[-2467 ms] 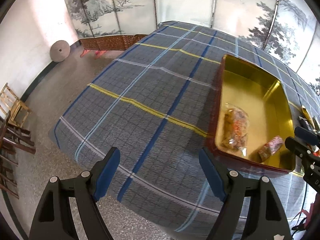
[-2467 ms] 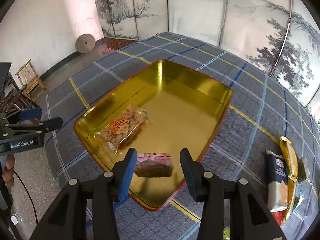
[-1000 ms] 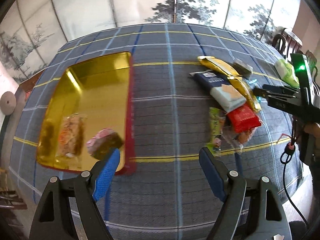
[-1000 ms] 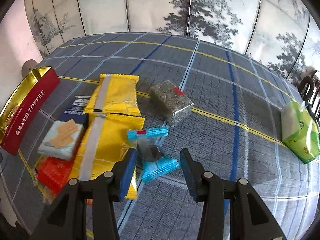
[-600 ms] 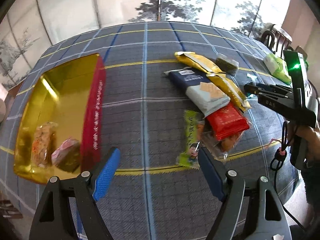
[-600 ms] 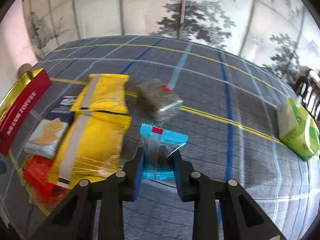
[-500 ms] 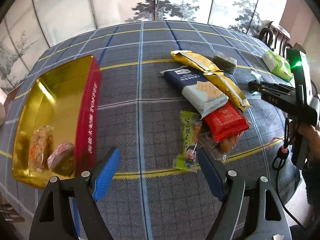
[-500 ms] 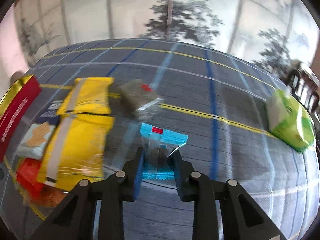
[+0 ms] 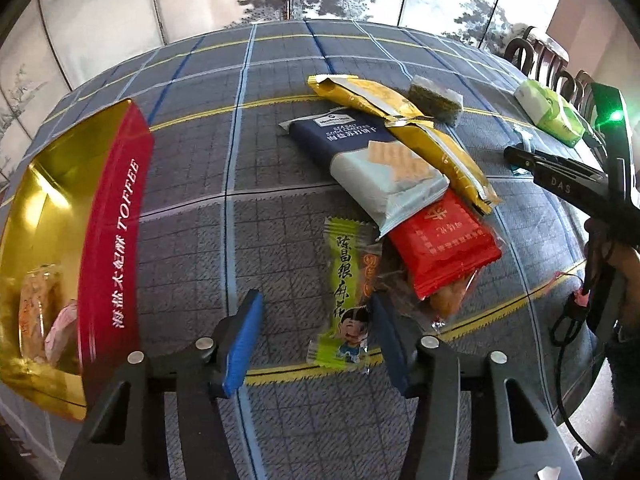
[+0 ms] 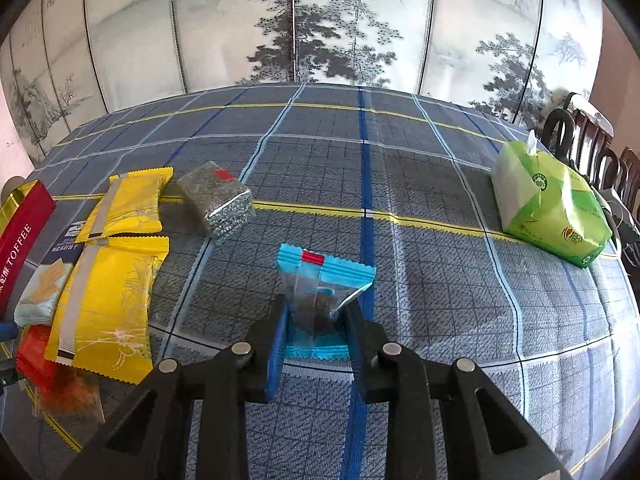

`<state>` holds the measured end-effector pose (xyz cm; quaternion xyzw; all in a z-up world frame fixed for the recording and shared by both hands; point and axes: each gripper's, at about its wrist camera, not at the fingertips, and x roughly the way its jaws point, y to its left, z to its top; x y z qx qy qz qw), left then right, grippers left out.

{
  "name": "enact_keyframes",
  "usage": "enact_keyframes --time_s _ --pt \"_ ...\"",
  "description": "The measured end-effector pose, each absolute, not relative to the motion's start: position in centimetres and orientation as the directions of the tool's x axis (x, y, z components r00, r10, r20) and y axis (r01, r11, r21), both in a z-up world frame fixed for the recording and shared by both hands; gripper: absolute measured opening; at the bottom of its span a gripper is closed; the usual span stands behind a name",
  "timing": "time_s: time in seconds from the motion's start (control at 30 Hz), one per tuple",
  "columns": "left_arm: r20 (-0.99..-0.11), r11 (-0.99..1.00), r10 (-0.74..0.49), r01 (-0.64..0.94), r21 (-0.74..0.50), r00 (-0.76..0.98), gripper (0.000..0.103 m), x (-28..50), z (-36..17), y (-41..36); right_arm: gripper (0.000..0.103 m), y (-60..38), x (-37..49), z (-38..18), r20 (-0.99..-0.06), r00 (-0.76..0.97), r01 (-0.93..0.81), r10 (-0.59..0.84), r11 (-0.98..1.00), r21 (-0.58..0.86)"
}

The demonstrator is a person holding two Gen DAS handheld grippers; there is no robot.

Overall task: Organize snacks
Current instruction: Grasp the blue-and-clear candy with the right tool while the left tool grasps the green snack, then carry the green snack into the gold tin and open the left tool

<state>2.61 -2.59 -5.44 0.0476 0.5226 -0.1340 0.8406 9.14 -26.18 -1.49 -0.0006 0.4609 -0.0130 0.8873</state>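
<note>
pinching the blue snack packet point(image 10: 320, 300) in my right gripper point(image 10: 316, 332), jaws clamped on it above the bench point(image 10: 440, 280) | left gripper point(image 9: 316, 336) jaws closing around the green candy packet point(image 9: 346, 296), lying flat, pads not pressing | toffee tin point(image 9: 112, 240) off left

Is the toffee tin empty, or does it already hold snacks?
Not empty: the toffee tin holds two wrapped snacks at its near end.

Both wrist views look steeply down, close over the plaid table point(image 9: 280, 168), sharing the snack pile point(image 10: 108, 280).
</note>
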Motion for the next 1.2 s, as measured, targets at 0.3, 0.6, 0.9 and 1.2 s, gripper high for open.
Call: enact_keyframes --time_s 0.3,0.6,0.9,1.2 --pt "-0.887 0.956 -0.192 0.283 -0.073 0.420 0.031 3.0 -5.5 -2.8 0.028 -26.2 9.1 -1.5 -0.818 0.575 0.023 -0.025 1.000 -0.014" --pt "-0.887 0.956 -0.188 0.284 -0.068 0.421 0.016 2.9 -5.4 -2.7 0.028 -26.2 9.2 -1.5 -0.818 0.574 0.023 -0.025 1.000 -0.014" --pt "-0.884 0.955 -0.188 0.291 -0.062 0.428 0.015 2.4 -5.1 -2.4 0.028 -26.2 9.2 -1.5 -0.818 0.574 0.023 -0.025 1.000 -0.014" --pt "-0.874 0.957 -0.197 0.282 -0.073 0.444 0.015 1.9 -3.9 -1.4 0.028 -26.1 9.2 -1.5 -0.818 0.574 0.023 -0.026 1.000 -0.016"
